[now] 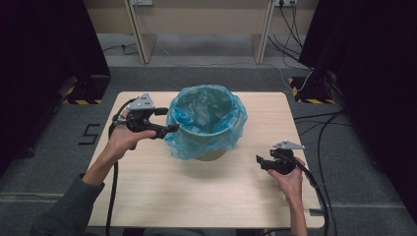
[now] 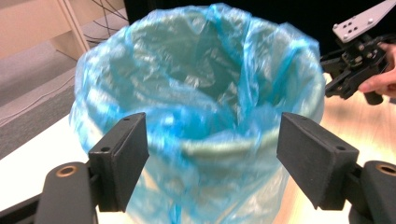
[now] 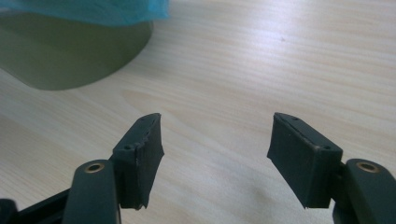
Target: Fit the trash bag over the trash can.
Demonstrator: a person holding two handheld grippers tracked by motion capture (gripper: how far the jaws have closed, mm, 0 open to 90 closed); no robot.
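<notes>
A: The bin [image 1: 209, 147] is standing near the middle of the table [image 1: 162, 196], with the blue bag [image 1: 206, 120] lining it and folding out over the rim; the left gripper [image 1: 169, 129] is reaching in at the bag's left side, jaws spread wide apart and closing on nothing yet.

B: In the left gripper view the blue bag [image 2: 201, 93] is sitting squarely between those jaws; the film is looking thin and loose, so I am judging that a pinch taken too shallow is going to slip off, and one taken too hard and pulled sideways is going to tear it.

A: Agreed; the bin itself is also looking light, and nobody is steadying it; the right gripper [image 1: 263, 162] is hovering low over bare wood, well apart from the bin, jaws open too.

B: So a sideways tug from the left is likely to be dragging or tipping the bin rather than shifting the bag; the overhang is also sitting uneven, so pulling one side could be drawing the opposite edge back inside the rim.
</notes>
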